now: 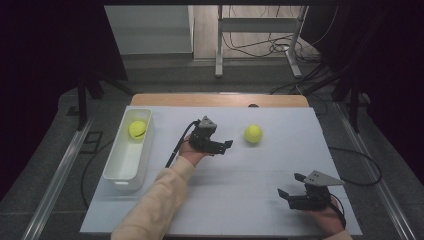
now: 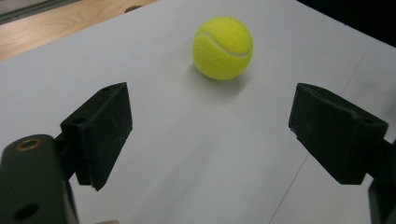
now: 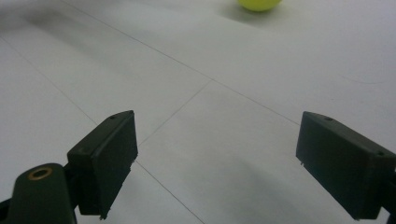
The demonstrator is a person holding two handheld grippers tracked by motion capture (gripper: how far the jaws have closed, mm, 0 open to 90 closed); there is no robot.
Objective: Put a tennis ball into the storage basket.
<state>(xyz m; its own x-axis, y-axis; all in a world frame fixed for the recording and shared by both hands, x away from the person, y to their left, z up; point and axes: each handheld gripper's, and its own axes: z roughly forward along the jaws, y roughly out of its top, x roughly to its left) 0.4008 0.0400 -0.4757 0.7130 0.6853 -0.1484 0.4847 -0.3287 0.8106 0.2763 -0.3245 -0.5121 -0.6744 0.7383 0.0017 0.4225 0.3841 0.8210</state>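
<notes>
A yellow tennis ball (image 1: 253, 133) lies on the white table top (image 1: 240, 175), right of centre. My left gripper (image 1: 224, 141) hovers just left of it with its jaws pointing at the ball. In the left gripper view the ball (image 2: 222, 48) sits ahead of the open left gripper (image 2: 210, 112), beyond the fingertips, with nothing between them. A second tennis ball (image 1: 137, 129) rests in the white bin (image 1: 120, 167) at the left. My right gripper (image 1: 290, 184) stands open near the front right corner, holding nothing. In the right gripper view the right gripper (image 3: 217, 135) is over bare table, and the ball (image 3: 259, 3) is at the top edge.
The bin stands lengthwise along the table's left edge. A wooden strip (image 1: 220, 100) borders the far edge. Beyond it are a metal stand (image 1: 260, 45) and loose cables on the floor. A sleeved forearm (image 1: 155, 205) crosses the front left of the table.
</notes>
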